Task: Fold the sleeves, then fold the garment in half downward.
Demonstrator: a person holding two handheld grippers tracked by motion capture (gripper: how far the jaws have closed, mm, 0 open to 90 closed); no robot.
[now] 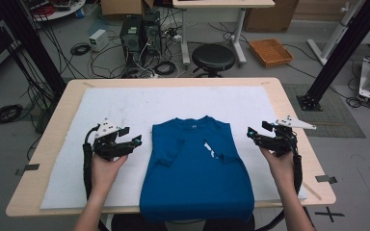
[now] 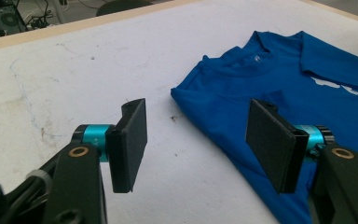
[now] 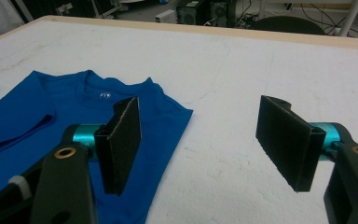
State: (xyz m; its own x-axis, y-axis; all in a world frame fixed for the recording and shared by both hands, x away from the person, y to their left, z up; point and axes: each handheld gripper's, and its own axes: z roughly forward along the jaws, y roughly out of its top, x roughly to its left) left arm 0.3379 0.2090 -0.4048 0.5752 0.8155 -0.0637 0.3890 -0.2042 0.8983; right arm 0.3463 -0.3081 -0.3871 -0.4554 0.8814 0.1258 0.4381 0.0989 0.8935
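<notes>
Flanking soft folded blue shirt [image 1: 195, 168], wide-parted left gripper [image 1: 134, 140], right gripper [image 1: 253, 133], both empty.

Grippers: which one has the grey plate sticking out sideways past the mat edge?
The right gripper: its plate juts rightward over bare table. The left gripper's sits above the mat.

A blue shirt [image 1: 195, 168], sleeves folded inward, lies on a white mat [image 1: 125, 103] on the worktop [image 1: 289, 103], its hem hanging over the near edge. The left claw [image 1: 136, 141] is held just left of the shirt, the right claw [image 1: 251, 134] just right of it, both above the mat.
</notes>
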